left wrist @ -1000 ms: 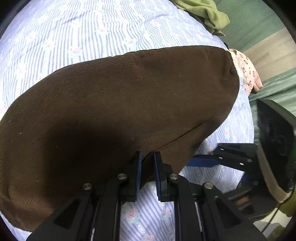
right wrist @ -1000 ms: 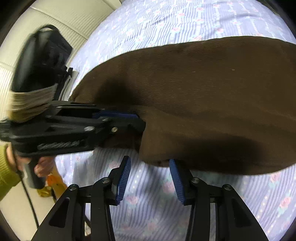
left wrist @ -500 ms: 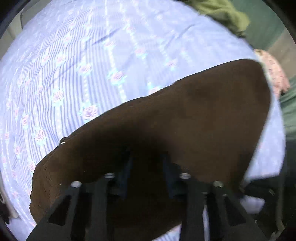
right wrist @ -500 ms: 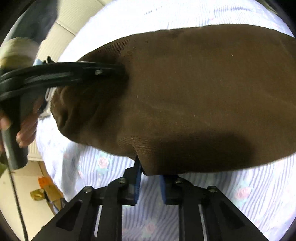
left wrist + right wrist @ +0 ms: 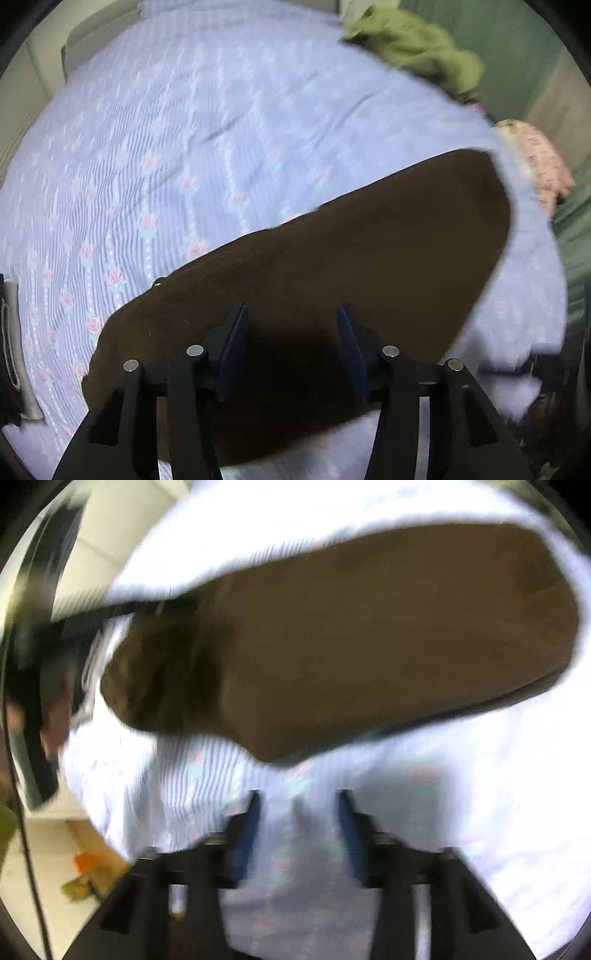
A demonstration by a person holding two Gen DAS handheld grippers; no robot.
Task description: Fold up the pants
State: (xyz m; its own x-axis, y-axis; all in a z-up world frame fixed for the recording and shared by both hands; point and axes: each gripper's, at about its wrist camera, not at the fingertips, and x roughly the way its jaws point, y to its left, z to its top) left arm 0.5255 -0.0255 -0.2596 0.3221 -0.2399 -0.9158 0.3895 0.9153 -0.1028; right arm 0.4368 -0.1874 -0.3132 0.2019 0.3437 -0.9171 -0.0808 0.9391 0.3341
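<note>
Lying folded on the bed [image 5: 184,155], the brown pants [image 5: 351,266] are forming a long flat shape across the striped, rose-printed sheet, with one end reaching toward the bed's far edge. The left gripper [image 5: 291,332] is hovering over the near part of the pants with its jaws spread apart and nothing between the blue pads [image 5: 236,332]. The right gripper [image 5: 297,823] is sitting over bare sheet just short of the pants' near edge, its jaws likewise released and gripping nothing; this view is heavily blurred. In the right wrist view the pants [image 5: 369,638] are appearing thicker and bunched at their left end, where the other gripper's dark body is showing. A green garment [image 5: 417,51] is lying at the far side of the bed, and a pink patterned cloth [image 5: 535,162] is hanging at its right edge.
</note>
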